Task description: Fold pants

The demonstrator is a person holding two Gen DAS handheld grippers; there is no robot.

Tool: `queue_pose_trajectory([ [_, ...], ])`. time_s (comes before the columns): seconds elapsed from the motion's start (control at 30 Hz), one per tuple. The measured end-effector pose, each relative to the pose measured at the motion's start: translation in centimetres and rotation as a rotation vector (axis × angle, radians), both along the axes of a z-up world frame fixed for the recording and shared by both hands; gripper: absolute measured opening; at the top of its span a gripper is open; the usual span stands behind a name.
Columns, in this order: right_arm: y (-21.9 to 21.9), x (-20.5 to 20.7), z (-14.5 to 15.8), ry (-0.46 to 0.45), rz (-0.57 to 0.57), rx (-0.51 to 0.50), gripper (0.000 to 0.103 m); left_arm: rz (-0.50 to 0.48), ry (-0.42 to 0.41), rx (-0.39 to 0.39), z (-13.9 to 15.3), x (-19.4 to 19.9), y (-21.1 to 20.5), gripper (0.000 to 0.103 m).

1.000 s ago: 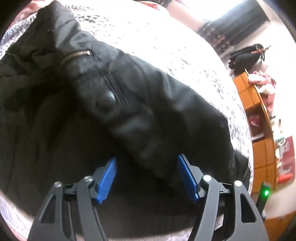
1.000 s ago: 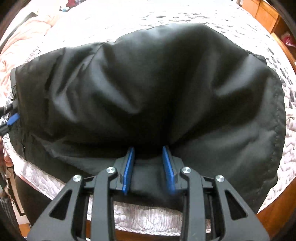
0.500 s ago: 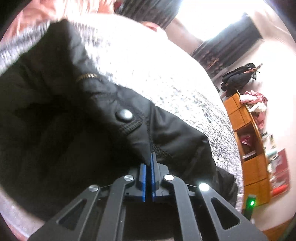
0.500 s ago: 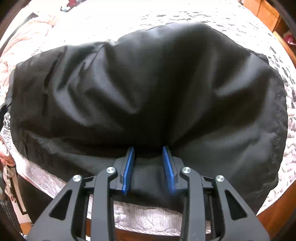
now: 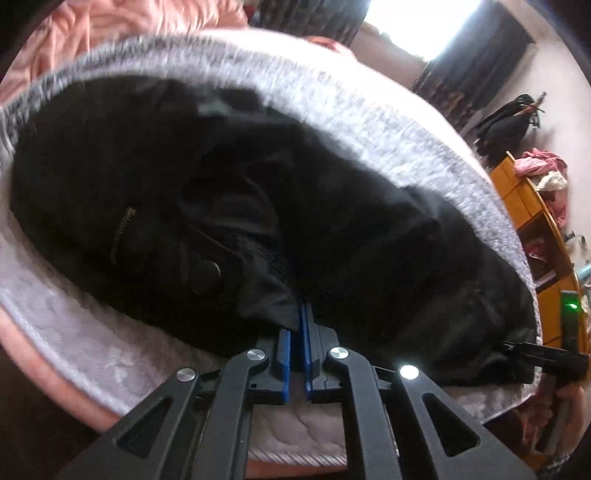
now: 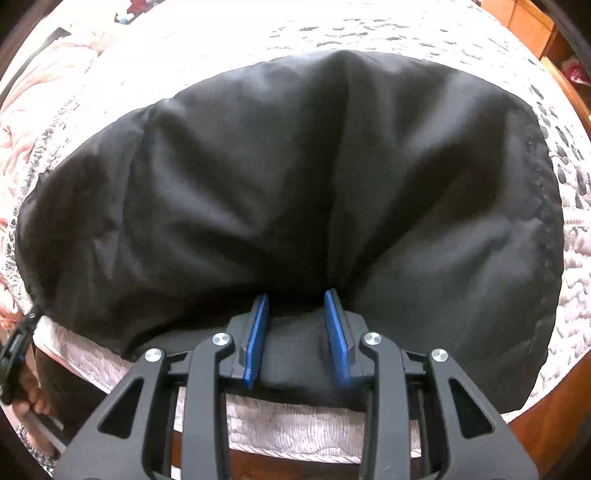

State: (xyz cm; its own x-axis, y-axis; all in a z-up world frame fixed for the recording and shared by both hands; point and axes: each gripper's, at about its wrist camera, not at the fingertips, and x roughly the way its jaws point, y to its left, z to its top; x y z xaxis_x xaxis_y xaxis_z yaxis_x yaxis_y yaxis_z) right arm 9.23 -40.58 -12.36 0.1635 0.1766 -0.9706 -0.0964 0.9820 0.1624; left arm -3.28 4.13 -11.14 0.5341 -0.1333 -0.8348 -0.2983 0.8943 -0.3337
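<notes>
My left gripper (image 5: 297, 325) has clamped the pants (image 5: 332, 221) waistband (snap side); my right gripper (image 6: 297, 325), part-open, pinches fabric.

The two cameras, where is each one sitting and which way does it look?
Left wrist view: sits on the left gripper, looking forward and down its blue-padded fingers, shut on the waist edge of the black fabric pants; the other gripper's tip shows at the right edge.
Right wrist view: sits on the right gripper, looking steeply down at the pants' smooth leg end, fabric bunched between its pads; fingers of a hand show at lower left.
Shared: the same pants on the grey-patterned white bedspread.
</notes>
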Motion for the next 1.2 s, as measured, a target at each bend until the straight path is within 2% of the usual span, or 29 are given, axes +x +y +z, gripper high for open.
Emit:
queue_pose_trajectory([
  [0.1, 0.4, 0.2, 0.1, 0.003, 0.001, -0.007, 0.032, -0.003, 0.029, 0.0, -0.7, 0.6, 0.0, 0.007],
  [0.2, 0.3, 0.2, 0.1, -0.001, 0.005, -0.005, 0.032, -0.025, 0.045, 0.005, 0.4, 0.2, -0.8, 0.01],
  [0.27, 0.5, 0.2, 0.1, -0.001, 0.006, -0.005, 0.032, -0.031, 0.061, -0.002, 1.2, -0.5, -0.8, 0.018],
  [0.33, 0.7, 0.2, 0.3, -0.002, 0.007, -0.006, 0.032, -0.035, 0.066, -0.018, 2.2, -1.0, -0.5, 0.018],
  [0.47, 1.0, 0.1, 0.4, -0.008, 0.005, -0.017, 0.033, -0.037, -0.002, -0.029, 5.7, -1.2, -1.0, 0.02],
  [0.5, 1.1, 0.0, 0.4, -0.008, 0.005, -0.02, 0.033, -0.041, -0.022, -0.029, 6.4, -1.0, -0.6, 0.023],
  [0.57, 1.1, -0.1, 0.4, -0.011, 0.005, -0.022, 0.033, -0.063, -0.072, -0.03, 7.9, 0.1, -1.0, 0.054],
  [0.6, 1.1, -0.2, 0.2, -0.013, 0.005, -0.022, 0.033, -0.067, -0.093, -0.019, 7.9, 0.1, -1.2, 0.058],
  [0.7, 1.0, -0.4, 0.1, -0.015, 0.003, -0.019, 0.033, -0.086, -0.097, 0.027, 7.1, 2.5, -1.6, 0.059],
  [0.77, 0.9, -0.4, 0.1, -0.015, 0.003, -0.017, 0.033, -0.081, -0.052, 0.036, 5.1, 4.5, -1.6, 0.058],
  [0.87, 0.9, -0.5, 0.0, -0.012, 0.005, -0.018, 0.033, -0.077, 0.058, 0.035, 0.8, 7.1, -1.3, 0.059],
  [0.9, 0.9, -0.5, 0.0, -0.01, 0.006, -0.019, 0.033, -0.08, 0.065, 0.034, 0.0, 7.3, -0.9, 0.058],
  [1.0, 1.1, -0.8, 1.0, -0.029, 0.019, -0.023, 0.039, -0.105, 0.054, 0.06, 0.0, 7.3, -1.2, 0.058],
  [1.07, 1.7, -1.2, 2.7, -0.075, 0.046, -0.007, 0.04, -0.116, 0.043, 0.055, 1.0, 6.9, -1.2, 0.058],
  [1.13, 3.2, -1.1, 4.3, -0.115, 0.101, 0.03, 0.045, -0.13, 0.026, 0.048, 1.8, 6.3, -0.9, 0.059],
  [1.2, 6.3, -0.8, 5.9, -0.156, 0.21, 0.085, 0.051, -0.13, 0.021, 0.049, 2.1, 6.1, -0.5, 0.061],
])
